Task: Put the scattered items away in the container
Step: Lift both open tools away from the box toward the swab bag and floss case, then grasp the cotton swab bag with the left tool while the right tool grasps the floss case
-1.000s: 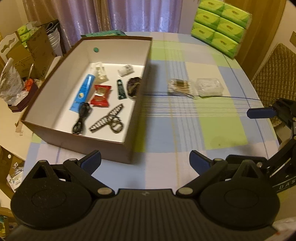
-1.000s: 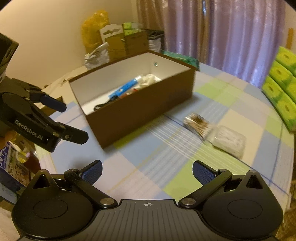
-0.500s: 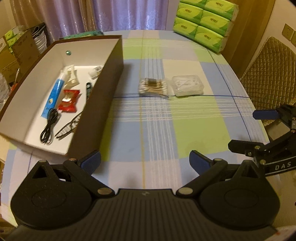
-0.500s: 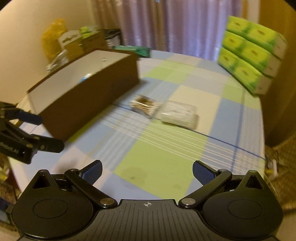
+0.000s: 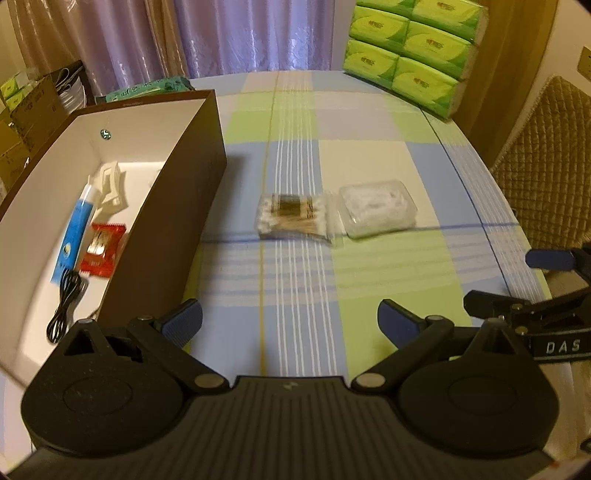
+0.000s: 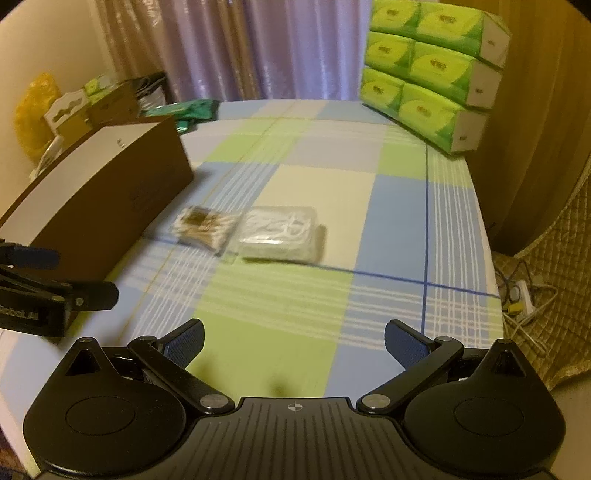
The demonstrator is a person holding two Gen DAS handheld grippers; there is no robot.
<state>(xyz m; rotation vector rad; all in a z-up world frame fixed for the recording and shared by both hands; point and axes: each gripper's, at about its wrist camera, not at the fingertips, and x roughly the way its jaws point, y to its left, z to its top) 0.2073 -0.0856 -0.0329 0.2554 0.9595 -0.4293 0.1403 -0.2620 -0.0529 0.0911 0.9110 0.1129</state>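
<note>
Left gripper [image 5: 290, 323]: spread wide, holding nothing.
Right gripper [image 6: 293, 341]: spread wide, holding nothing.
Cotton swab pack [image 5: 293, 218]: on the tablecloth [image 5: 369, 280], 12 o'clock of left gripper, touching the clear plastic case [image 5: 376, 207].
Brown box [image 5: 177, 206]: 10 o'clock.

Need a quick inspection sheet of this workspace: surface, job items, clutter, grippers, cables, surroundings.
Surface: table under a checked blue, green and cream cloth.
Job's things: brown box at left holds a blue tube, red packet, white clip; cotton swab pack and clear plastic case lie side by side on the cloth, outside the box.
Clutter: stacked green tissue packs at the far right; teal packet behind the box.
Grippers: left hand-held gripper open, empty; right hand-held gripper open, empty.
Cables: black cable in box; power strip with leads on the floor.
Surroundings: purple curtains, quilted chair.
</note>
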